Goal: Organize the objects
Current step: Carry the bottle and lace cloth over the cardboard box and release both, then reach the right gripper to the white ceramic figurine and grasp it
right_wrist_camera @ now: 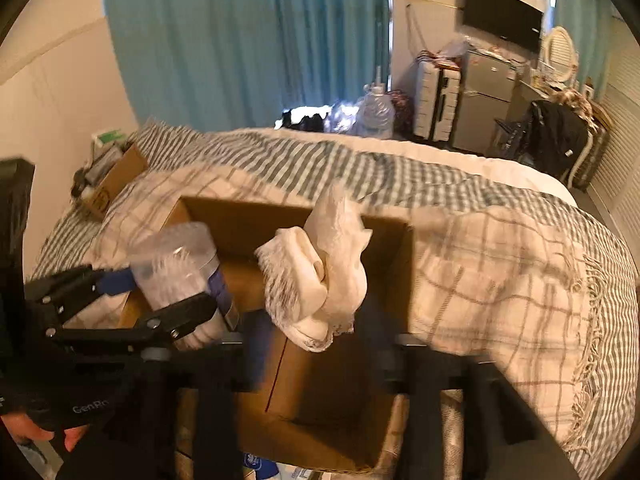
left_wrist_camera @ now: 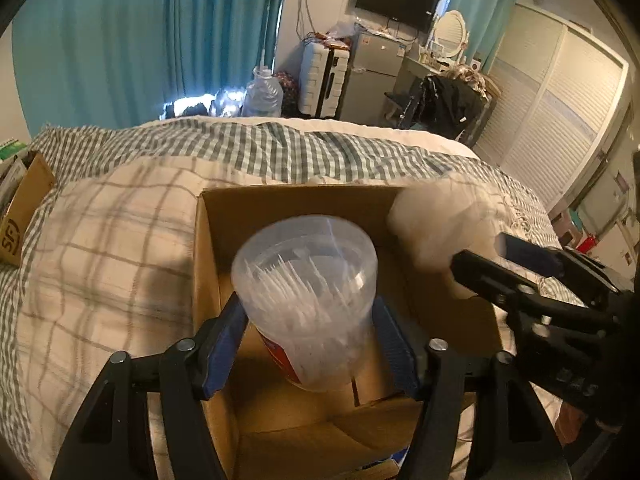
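A clear plastic tub of cotton swabs (left_wrist_camera: 308, 280) with a red label hangs over an open cardboard box (left_wrist_camera: 300, 196) on the bed. It sits between the blue pads of my left gripper (left_wrist_camera: 307, 304), which stand slightly off its sides, so the gripper is open. In the right wrist view the same left gripper (right_wrist_camera: 172, 290) flanks the tub (right_wrist_camera: 176, 264). A crumpled white cloth (right_wrist_camera: 328, 272) is blurred in mid-air over the box (right_wrist_camera: 240, 208), just ahead of my right gripper (right_wrist_camera: 312, 356), which is open and clear of it. The cloth (left_wrist_camera: 432, 232) also shows at the right gripper (left_wrist_camera: 478, 254).
The box rests on a checked blanket (left_wrist_camera: 120, 240) over a green gingham bedspread (right_wrist_camera: 360, 168). A second cardboard box (left_wrist_camera: 24, 208) with items stands at the bed's left edge. Beyond the bed are a water jug (left_wrist_camera: 262, 96), a suitcase (left_wrist_camera: 324, 80) and a wardrobe (left_wrist_camera: 552, 112).
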Tool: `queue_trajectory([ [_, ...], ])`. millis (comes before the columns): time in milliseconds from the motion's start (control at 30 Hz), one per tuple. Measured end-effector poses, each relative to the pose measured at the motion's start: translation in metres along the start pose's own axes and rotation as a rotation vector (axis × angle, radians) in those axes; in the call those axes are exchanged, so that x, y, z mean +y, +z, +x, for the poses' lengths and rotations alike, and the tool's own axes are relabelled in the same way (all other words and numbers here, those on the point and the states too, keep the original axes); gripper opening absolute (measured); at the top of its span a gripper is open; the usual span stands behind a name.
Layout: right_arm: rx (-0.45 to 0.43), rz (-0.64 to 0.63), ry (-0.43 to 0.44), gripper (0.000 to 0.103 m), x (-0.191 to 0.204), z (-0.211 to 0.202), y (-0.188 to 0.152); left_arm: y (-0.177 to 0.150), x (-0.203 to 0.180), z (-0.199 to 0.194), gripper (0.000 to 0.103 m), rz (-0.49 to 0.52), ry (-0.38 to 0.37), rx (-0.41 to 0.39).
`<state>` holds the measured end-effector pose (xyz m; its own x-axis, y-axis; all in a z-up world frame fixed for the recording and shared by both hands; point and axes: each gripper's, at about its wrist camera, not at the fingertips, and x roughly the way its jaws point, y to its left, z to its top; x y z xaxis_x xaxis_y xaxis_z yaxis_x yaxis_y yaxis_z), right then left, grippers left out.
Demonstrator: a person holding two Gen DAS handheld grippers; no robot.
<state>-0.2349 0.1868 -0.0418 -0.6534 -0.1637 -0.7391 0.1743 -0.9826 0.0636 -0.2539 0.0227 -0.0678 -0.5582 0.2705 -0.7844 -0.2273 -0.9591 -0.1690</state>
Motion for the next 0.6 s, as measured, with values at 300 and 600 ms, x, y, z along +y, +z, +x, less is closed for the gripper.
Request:
queue_trajectory([
  [300, -0.046, 0.03, -0.059, 0.077, -0.008, -0.078, 0.006, -0.005, 0.015, -0.075, 0.099, -0.052, 0.086, -0.071],
  [600, -0.142, -0.071, -0.073, 0.094, 0.039, -0.206, -0.017, -0.041, 0.018, -0.197, 0.103, -0.001, 0.126, -0.178],
])
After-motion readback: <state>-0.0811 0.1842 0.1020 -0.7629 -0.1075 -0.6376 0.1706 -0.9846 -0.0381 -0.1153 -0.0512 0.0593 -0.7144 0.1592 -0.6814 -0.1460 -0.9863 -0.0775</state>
